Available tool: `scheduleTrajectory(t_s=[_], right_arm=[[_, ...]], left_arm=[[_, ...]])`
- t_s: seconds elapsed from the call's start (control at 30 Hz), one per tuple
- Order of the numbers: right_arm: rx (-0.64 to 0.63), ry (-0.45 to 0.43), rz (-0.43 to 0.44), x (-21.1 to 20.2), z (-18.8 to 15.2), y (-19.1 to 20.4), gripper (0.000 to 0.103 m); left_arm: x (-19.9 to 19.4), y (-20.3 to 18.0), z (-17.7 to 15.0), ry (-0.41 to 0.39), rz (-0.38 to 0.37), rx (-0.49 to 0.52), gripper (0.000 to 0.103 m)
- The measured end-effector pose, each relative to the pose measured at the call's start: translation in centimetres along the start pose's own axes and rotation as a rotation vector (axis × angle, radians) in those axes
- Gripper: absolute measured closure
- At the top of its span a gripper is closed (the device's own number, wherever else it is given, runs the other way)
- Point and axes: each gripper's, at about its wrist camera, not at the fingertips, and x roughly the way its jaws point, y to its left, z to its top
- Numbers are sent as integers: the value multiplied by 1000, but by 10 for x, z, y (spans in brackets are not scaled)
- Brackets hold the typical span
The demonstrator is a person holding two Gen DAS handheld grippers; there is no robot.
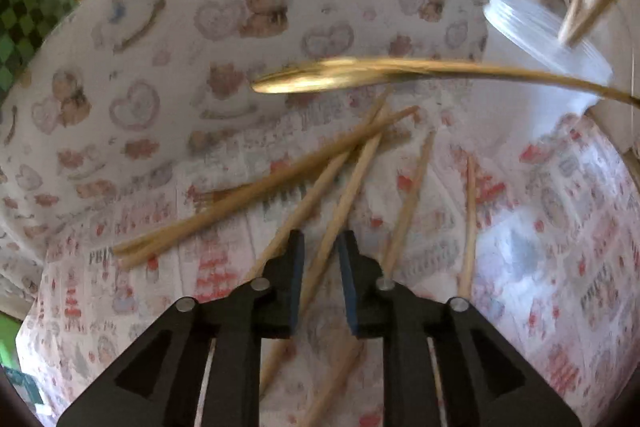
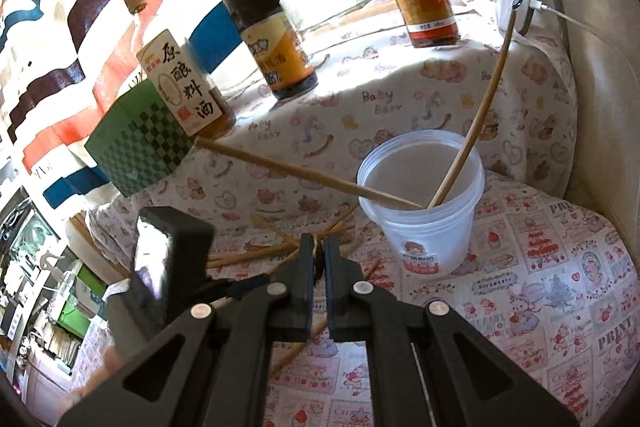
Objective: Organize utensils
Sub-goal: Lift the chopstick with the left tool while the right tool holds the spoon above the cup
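We see two chopsticks (image 2: 472, 131) standing in the tub (image 2: 424, 223); loose chopsticks (image 1: 304, 183) lie scattered on the cloth (image 1: 560, 227) left of it — three bottles (image 2: 264, 19) behind.

Loose wooden chopsticks (image 1: 280, 183) scattered flat, crossing one another, just ahead of and under the left gripper (image 1: 320, 239). Gold spoon (image 1: 320, 77) horizontal in the air beyond them, bowl to the left, handle running off right. Translucent plastic cup (image 2: 424, 215) upright, ahead-right of the right gripper (image 2: 316, 243); two chopsticks (image 2: 472, 131) leaning inside it, tips down.
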Motion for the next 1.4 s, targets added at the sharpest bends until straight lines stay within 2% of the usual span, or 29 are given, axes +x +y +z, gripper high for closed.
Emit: scheduleTrajectory(t_s=[0.2, 0.27, 0.37, 0.57, 0.7, 0.83, 1.03, 1.2, 1.3, 1.4], right_arm=[[38, -33, -24, -8, 6, -13, 99], [43, -28, -39, -7, 6, -15, 99], [31, -24, -58, -7, 7, -13, 99], [-15, -5, -67, -18, 7, -2, 99], [-66, 6, -53, -33, 3, 8, 99], [-91, -10, -64, -59, -3, 5, 99], [-134, -65, -180, -93, 10, 0, 99], [-160, -120, -275, -111, 28, -2, 99], [-170, -129, -342, -114, 35, -4, 99], [-195, -109, -390, -108, 40, -7, 99]], left_arm=[[9, 8, 9, -17, -50, -57, 89], [6, 8, 8, -9, -30, -22, 93], [-16, 5, 3, -41, -20, -2, 97], [-77, 18, -13, -113, -102, -61, 97], [-100, 27, -21, -111, -156, -132, 97], [-121, 32, -31, -203, -114, -148, 97], [-139, 41, -29, -339, -94, -213, 97], [-154, 38, -22, -401, -122, -214, 97], [-156, 32, -12, -363, -110, -187, 97], [-138, 27, -5, -247, -86, -183, 97]])
